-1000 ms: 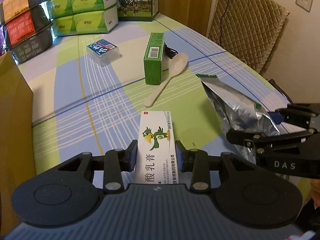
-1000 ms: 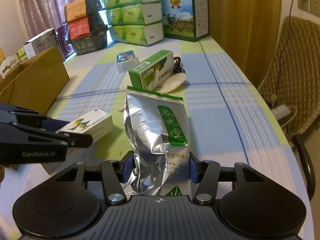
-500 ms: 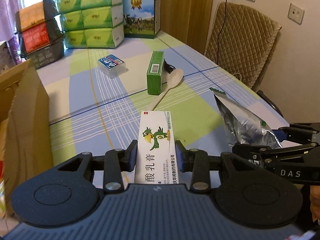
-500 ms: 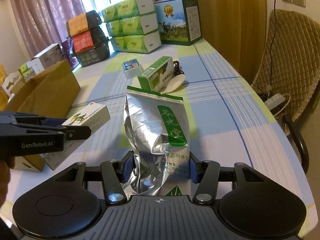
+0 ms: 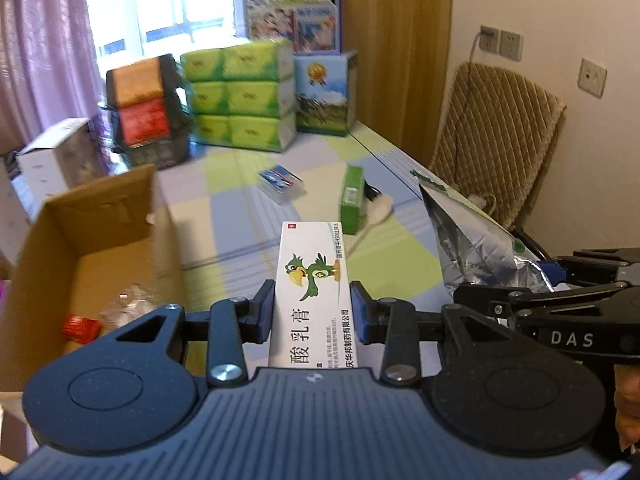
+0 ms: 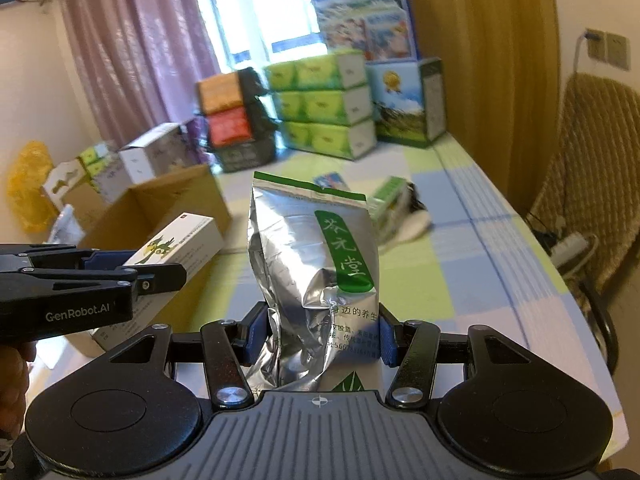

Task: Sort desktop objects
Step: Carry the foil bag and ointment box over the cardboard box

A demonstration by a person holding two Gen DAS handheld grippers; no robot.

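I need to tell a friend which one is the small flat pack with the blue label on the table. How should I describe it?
Start at the stack of green tissue packs at the table's far end. Nearer the camera, on the checked tablecloth, lies the small flat pack, left of the green carton. It alone is clear plastic with a blue and white label.

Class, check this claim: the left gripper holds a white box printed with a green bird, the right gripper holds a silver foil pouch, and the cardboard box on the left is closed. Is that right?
Not quite. The cardboard box is open, as the left wrist view shows, with items inside. The rest holds: the left gripper holds the white box, and the right gripper holds the silver foil pouch.
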